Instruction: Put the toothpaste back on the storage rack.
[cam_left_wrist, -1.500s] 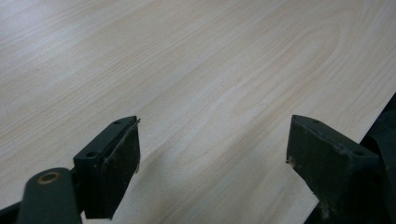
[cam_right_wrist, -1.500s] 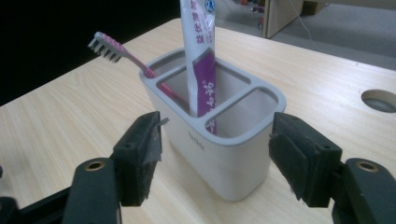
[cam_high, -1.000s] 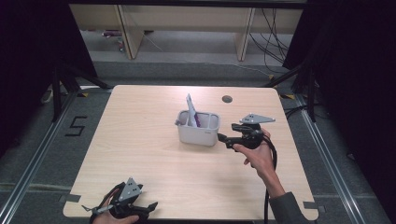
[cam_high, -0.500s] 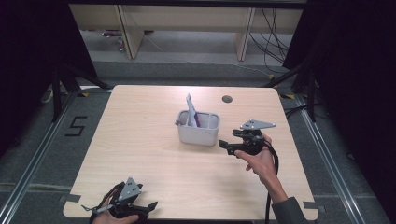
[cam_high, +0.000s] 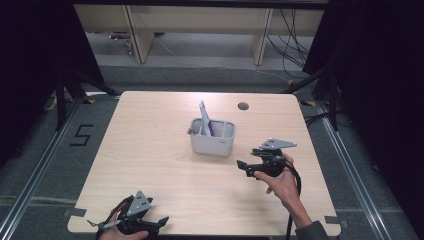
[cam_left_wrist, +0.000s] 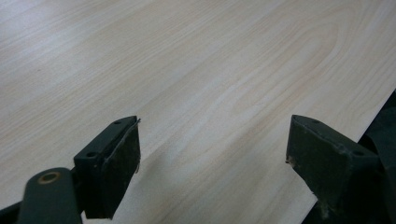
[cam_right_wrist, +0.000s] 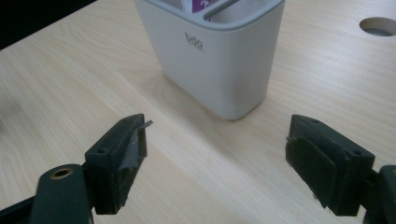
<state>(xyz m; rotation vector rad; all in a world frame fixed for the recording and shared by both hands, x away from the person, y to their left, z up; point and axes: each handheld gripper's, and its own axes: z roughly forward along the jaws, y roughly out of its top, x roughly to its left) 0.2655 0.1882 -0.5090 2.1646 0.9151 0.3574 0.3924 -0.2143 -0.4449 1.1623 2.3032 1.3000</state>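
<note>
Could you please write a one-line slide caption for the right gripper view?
Open right tongs face a grey bin on the wooden table, nothing between the jaws.

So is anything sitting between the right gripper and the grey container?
Nothing visible does. The right gripper, jaws open and empty, faces the grey container across bare table.

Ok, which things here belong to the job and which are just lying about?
In the job:
- grey bin
- purple-and-white packet standing in it
- right gripper, open, nearest the bin

Just about:
- left gripper, open, at the table's near edge
- cable hole in the table
</note>
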